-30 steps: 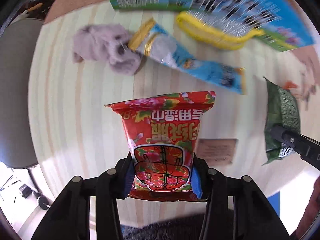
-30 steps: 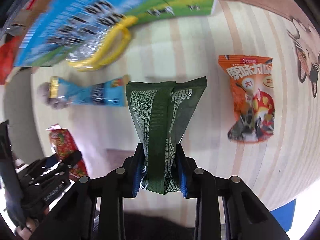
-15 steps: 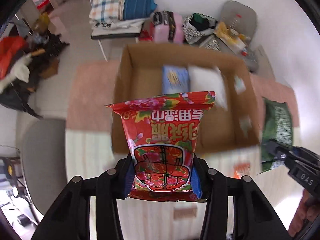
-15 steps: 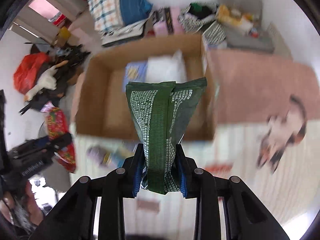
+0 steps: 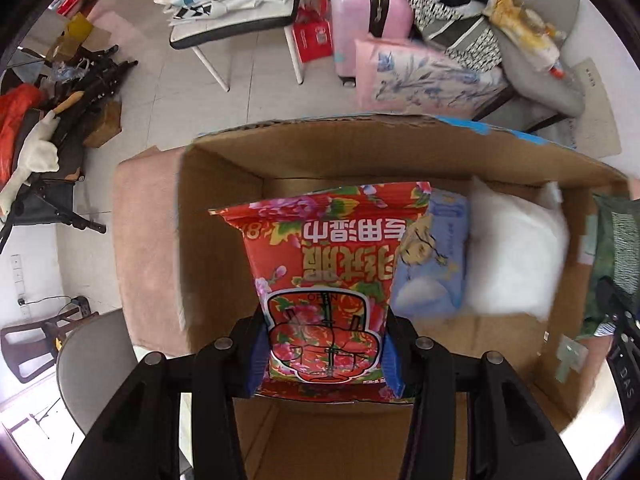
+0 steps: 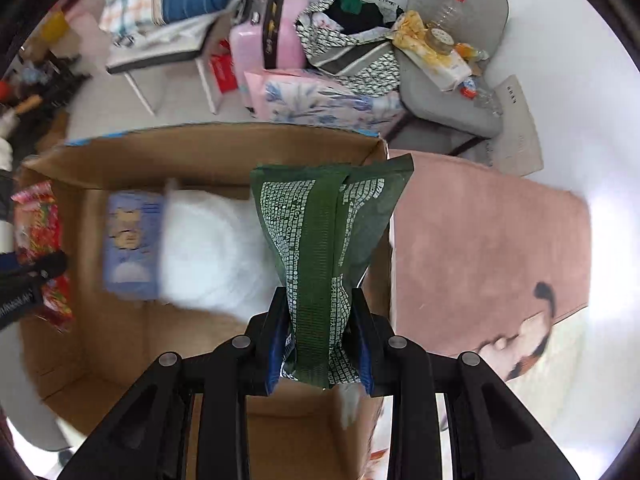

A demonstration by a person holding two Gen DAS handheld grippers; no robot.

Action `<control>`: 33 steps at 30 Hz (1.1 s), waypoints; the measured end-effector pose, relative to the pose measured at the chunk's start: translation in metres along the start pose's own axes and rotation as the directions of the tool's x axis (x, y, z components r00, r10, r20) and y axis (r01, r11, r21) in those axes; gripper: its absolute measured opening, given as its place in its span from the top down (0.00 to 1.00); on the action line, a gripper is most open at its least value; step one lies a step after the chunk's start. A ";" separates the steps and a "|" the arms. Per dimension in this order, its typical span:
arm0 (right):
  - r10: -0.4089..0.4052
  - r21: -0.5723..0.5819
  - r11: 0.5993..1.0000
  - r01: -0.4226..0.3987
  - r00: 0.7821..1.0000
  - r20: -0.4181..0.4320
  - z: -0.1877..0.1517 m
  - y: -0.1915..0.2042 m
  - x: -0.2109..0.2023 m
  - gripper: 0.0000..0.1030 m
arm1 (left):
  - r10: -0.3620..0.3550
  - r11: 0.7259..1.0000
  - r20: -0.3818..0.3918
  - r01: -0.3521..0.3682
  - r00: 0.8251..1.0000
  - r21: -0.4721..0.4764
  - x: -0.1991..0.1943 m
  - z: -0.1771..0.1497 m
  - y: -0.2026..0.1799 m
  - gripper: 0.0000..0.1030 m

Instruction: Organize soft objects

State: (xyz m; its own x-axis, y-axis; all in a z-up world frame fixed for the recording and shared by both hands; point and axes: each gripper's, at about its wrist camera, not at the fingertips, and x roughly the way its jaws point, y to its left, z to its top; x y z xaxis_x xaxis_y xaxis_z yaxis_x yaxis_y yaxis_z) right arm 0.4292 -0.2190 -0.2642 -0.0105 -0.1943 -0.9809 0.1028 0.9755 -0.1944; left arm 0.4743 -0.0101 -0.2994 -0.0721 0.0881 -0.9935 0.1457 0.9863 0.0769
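the left hand-held gripper [image 5: 326,354] clamps a red floral wet-wipe pack [image 5: 328,264] by its lower end, and the right hand-held gripper [image 6: 320,344] pinches a green foil pouch [image 6: 326,248]; both hang over the cardboard box [image 6: 224,148]. they look light, crinkly and probably slippery, so an end grip suits.

Beyond you lies a pale tiled floor [image 5: 256,92], where a glossy pink hard-shell suitcase [image 6: 276,36] stands between a white-legged chair piled with checked bedding [image 6: 160,20] and a cluttered grey padded armchair [image 6: 460,92].

Red floral packet [image 5: 324,280], dark green packet [image 6: 324,248], brown box [image 5: 216,240]
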 end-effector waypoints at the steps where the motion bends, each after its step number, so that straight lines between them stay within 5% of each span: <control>1: -0.022 -0.014 1.000 0.022 1.000 -0.016 0.002 0.002 0.007 0.69 | 0.001 1.000 -0.019 -0.001 1.000 -0.002 0.006 0.001 -0.001 0.57; 4: -0.037 -0.037 0.999 0.035 0.998 -0.051 0.011 0.006 0.020 0.60 | -0.032 0.998 -0.035 0.030 0.999 -0.059 0.018 0.014 0.006 0.53; 5: -0.032 -0.032 0.999 0.030 0.998 -0.061 0.013 0.005 0.024 0.38 | -0.045 0.996 -0.034 0.042 0.998 -0.073 0.020 0.017 0.007 0.46; 7: 0.013 -0.021 1.000 -0.014 0.998 -0.060 0.012 0.006 0.022 0.22 | -0.058 0.995 -0.031 0.055 0.998 -0.087 0.018 0.018 0.011 0.30; 12: 0.023 -0.039 0.999 -0.024 0.999 -0.040 0.012 0.012 0.014 0.18 | -0.115 0.990 -0.028 0.112 0.993 -0.085 0.006 0.015 0.016 0.11; 15: 0.107 -0.018 0.994 -0.107 0.993 -0.046 0.006 0.012 0.008 0.00 | -0.143 0.987 -0.023 0.141 0.989 -0.079 0.000 0.010 0.014 0.03; 24: 0.199 0.019 0.980 -0.198 0.978 -0.060 -0.021 0.011 -0.003 0.00 | -0.214 0.972 0.017 0.215 0.977 -0.096 -0.021 -0.027 0.017 0.03; 33: 0.226 0.033 0.974 -0.226 0.974 -0.003 -0.057 0.010 -0.040 0.00 | -0.186 0.978 0.118 0.195 0.975 -0.071 -0.057 -0.079 0.020 0.03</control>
State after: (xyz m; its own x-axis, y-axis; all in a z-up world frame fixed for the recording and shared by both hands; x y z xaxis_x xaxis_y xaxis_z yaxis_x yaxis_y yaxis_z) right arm 0.3739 -0.1955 -0.2279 0.0103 0.0318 -0.9994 0.1349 0.9903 0.0329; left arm 0.4029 0.0158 -0.2344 0.0193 -0.1142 -0.9933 0.0586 0.9919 -0.1129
